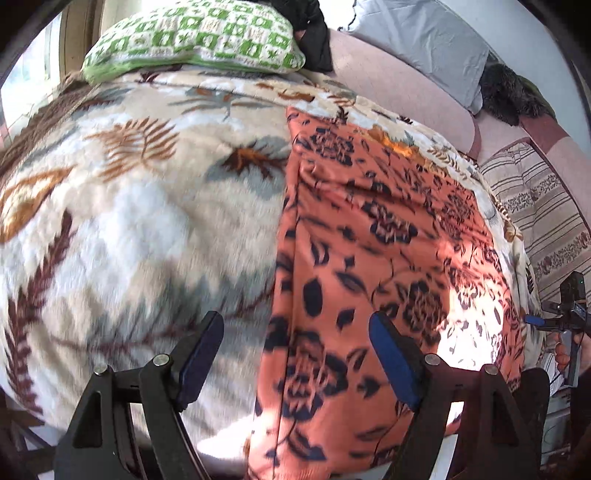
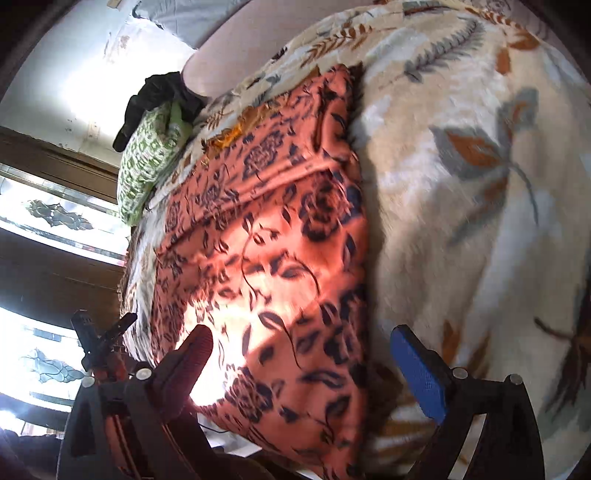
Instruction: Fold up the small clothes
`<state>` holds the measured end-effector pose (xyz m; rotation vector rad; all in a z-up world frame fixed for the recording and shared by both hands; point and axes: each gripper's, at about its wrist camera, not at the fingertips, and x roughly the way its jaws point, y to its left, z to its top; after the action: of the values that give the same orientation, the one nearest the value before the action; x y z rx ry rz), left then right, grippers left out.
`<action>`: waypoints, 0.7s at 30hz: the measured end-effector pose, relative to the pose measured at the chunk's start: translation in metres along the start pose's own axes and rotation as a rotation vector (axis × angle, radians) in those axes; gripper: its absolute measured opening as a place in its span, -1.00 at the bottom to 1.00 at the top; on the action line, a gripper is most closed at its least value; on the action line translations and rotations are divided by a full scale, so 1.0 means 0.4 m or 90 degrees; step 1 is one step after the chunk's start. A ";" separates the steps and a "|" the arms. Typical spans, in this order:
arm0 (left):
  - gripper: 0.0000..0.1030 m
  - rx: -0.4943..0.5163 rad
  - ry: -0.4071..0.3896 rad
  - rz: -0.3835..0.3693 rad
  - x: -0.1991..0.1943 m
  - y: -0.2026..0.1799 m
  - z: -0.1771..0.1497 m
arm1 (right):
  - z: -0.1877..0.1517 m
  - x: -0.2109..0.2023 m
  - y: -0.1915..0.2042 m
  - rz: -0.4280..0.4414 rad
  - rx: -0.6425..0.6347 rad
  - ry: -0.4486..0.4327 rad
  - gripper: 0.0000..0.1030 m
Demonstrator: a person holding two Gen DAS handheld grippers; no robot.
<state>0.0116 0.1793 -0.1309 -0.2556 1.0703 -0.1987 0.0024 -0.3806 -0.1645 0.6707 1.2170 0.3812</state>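
Observation:
An orange garment with dark blue flower print (image 1: 373, 240) lies spread flat on a cream leaf-patterned fleece blanket (image 1: 140, 206). My left gripper (image 1: 295, 328) is open and empty, hovering above the garment's left edge near its front end. My right gripper (image 2: 301, 341) is open and empty above the same garment (image 2: 273, 236), seen from its other side, near the blanket (image 2: 480, 184). The right gripper also shows in the left wrist view (image 1: 569, 314) at the far right edge. The left gripper shows small in the right wrist view (image 2: 99, 339).
A green and white checked pillow (image 1: 192, 40) lies at the head of the blanket, with a dark cloth (image 1: 314, 33) behind it. A pink sofa back (image 1: 399, 81) and a striped cushion (image 1: 535, 206) are on the right. Windows (image 2: 55, 218) show in the right wrist view.

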 end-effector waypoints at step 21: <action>0.61 -0.044 0.057 -0.015 0.030 0.004 -0.169 | -0.185 0.080 -0.037 0.101 0.043 0.086 0.95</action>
<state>-0.0426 0.1700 -0.1722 -0.3234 1.1651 -0.1962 -0.0585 -0.3525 -0.2115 0.8127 1.3133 0.5270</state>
